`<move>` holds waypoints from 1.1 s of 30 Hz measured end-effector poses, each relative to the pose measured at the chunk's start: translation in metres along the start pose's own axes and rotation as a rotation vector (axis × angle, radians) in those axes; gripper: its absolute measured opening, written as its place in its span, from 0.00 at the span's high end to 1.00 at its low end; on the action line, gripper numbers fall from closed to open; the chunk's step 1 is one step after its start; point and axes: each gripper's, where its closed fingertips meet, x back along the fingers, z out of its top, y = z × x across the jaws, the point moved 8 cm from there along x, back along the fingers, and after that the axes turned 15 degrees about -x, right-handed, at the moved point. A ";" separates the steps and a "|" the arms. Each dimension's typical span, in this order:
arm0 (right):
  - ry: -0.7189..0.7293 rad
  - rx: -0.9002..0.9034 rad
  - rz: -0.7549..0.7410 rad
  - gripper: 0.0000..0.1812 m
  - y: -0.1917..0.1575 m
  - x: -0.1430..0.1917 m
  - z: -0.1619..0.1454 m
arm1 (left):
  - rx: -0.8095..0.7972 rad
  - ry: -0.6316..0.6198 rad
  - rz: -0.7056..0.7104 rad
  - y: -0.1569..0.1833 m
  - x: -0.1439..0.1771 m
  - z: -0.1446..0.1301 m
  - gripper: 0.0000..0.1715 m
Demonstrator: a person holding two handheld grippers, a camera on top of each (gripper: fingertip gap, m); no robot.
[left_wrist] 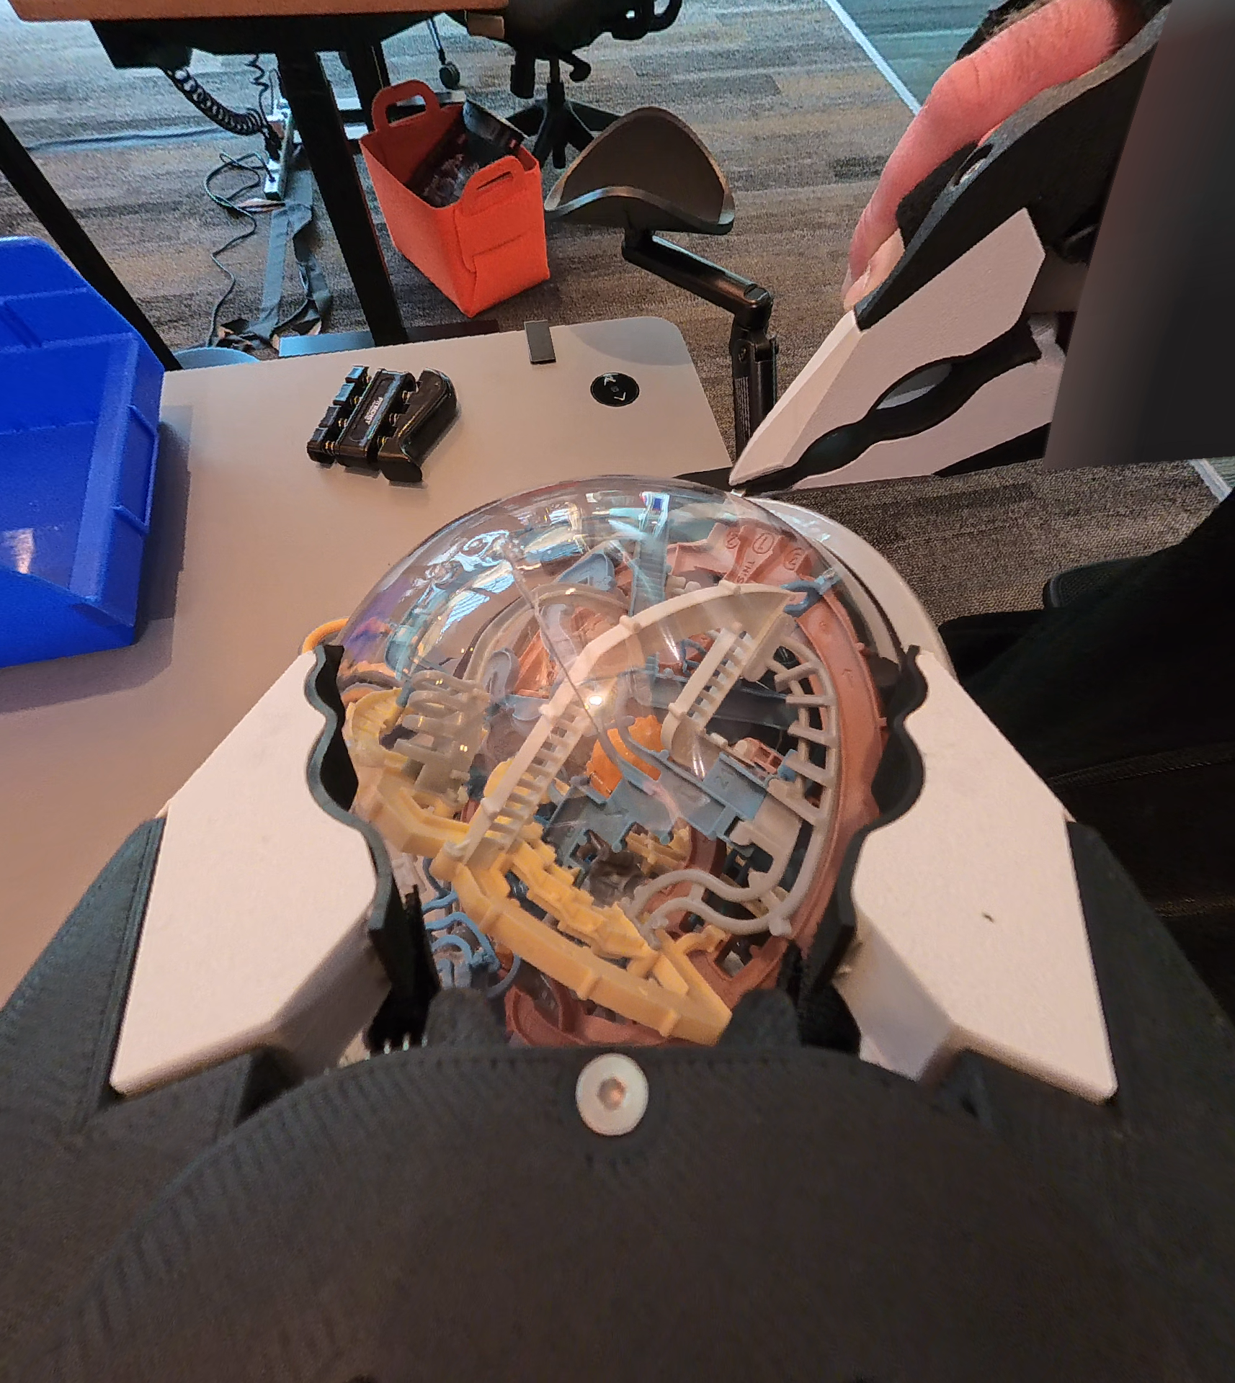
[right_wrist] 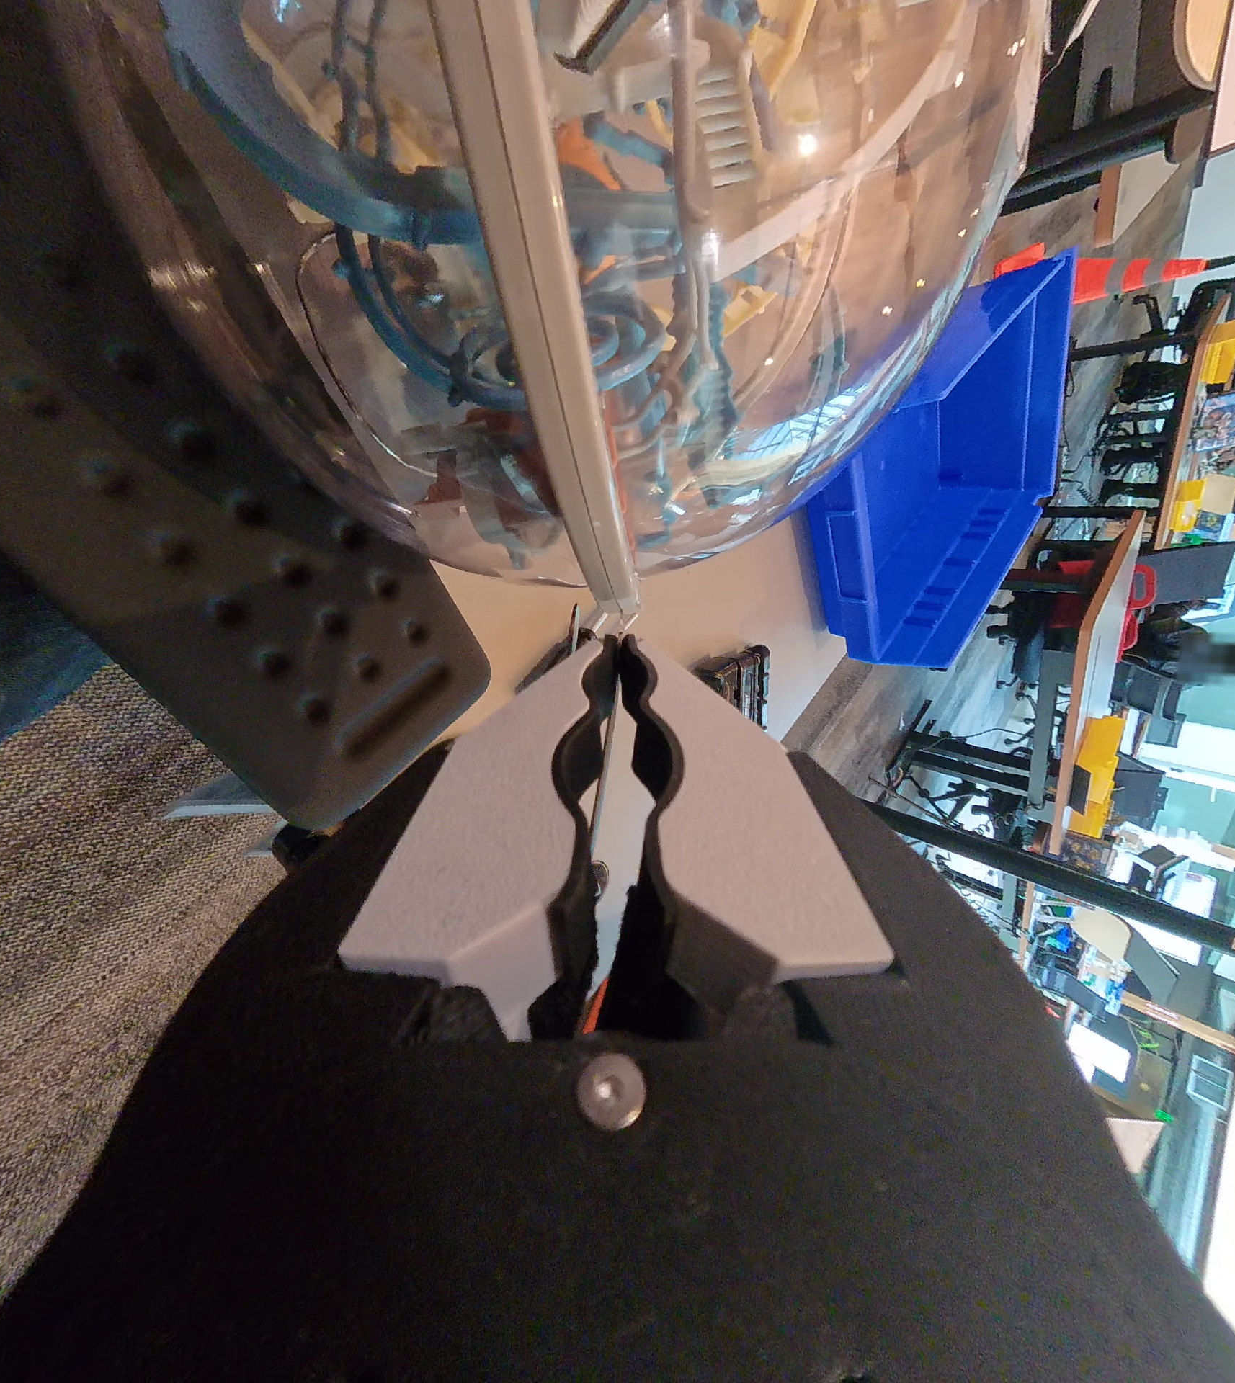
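A clear plastic ball (left_wrist: pixel 599 748) with a maze of yellow, blue, white and brown tracks inside sits between the fingers of my left gripper (left_wrist: pixel 618 658), which is shut on it above the grey table's (left_wrist: pixel 75 786) right edge. My right gripper (right_wrist: pixel 618 640) is shut. Its tip touches the grey seam band (right_wrist: pixel 525 299) of the ball (right_wrist: pixel 712 224). In the left wrist view the right gripper (left_wrist: pixel 742 475) meets the ball's far upper right side, with a person's hand (left_wrist: pixel 974 97) on it. A thin line shows between the right pads; I cannot tell what it is.
A blue bin (left_wrist: pixel 30 464) stands at the table's left and also shows in the right wrist view (right_wrist: pixel 974 464). A black hand-grip tool (left_wrist: pixel 382 419) lies beyond the ball. An orange felt basket (left_wrist: pixel 465 209), a monitor arm (left_wrist: pixel 712 284), cables and chairs are on the floor beyond. Some 11 cm of space lies between my two pairs of fingers.
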 end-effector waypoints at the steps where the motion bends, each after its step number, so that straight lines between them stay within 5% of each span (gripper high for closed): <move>1: 0.001 0.000 0.004 1.00 0.000 0.000 0.000 | 0.001 0.000 0.000 0.000 0.000 0.000 0.19; 22: 0.166 -0.022 0.149 1.00 0.011 -0.004 -0.006 | 0.009 0.004 0.007 -0.001 0.000 0.000 0.19; 33: 0.373 -0.099 0.274 1.00 0.024 -0.008 -0.020 | 0.037 0.033 0.002 -0.007 0.002 -0.006 0.17</move>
